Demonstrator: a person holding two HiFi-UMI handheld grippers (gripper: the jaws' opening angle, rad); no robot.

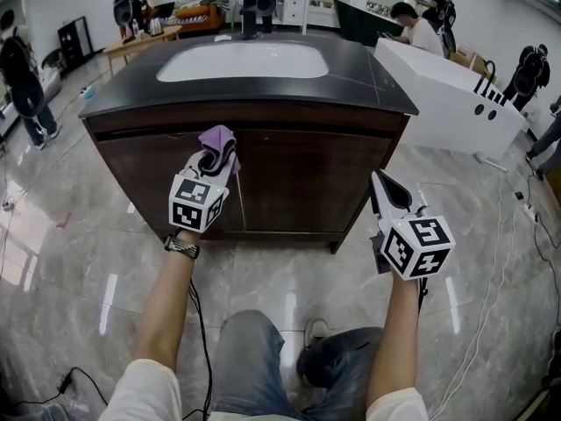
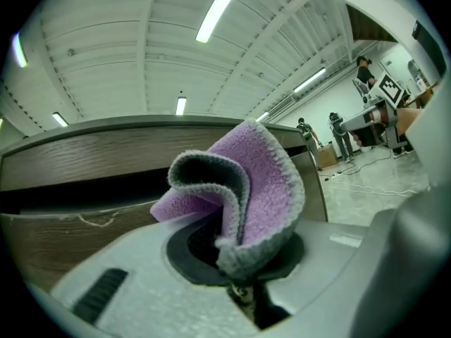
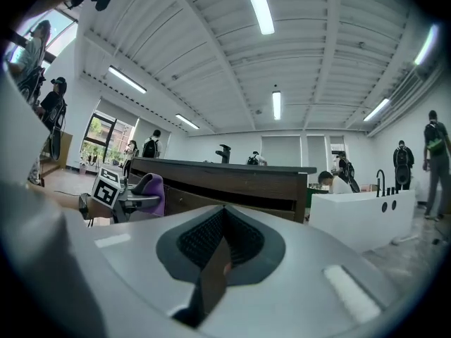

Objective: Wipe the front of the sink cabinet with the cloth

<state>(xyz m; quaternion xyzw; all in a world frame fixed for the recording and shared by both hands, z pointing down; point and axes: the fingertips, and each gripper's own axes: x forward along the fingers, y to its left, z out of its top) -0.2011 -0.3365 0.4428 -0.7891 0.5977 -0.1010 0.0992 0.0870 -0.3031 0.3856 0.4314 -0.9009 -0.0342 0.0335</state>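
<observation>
Our left gripper [image 2: 236, 263], smooth and grey, is pinched tight on the cloth [image 2: 262, 178]. The cloth is a soft, fuzzy purple rag with a grey edge, and it curls up out of the tips. Our right gripper [image 3: 220, 241] is closed with nothing in it. Close behind the cloth is the sink cabinet [image 1: 298, 178], made of dark brown wood with fine lines. On top are a flat black counter [image 1: 368, 73] and a white oval sink [image 1: 241, 60].

**Dark cabinet on a glossy floor**

Shiny grey marble floor [image 1: 79, 235] here, and the dark wooden sink cabinet [image 1: 298, 178] stands squarely on it. It has a black countertop [image 1: 368, 77] with a white basin [image 1: 241, 60] sunk in. A white tub [image 1: 447, 95] sits to its right.
</observation>
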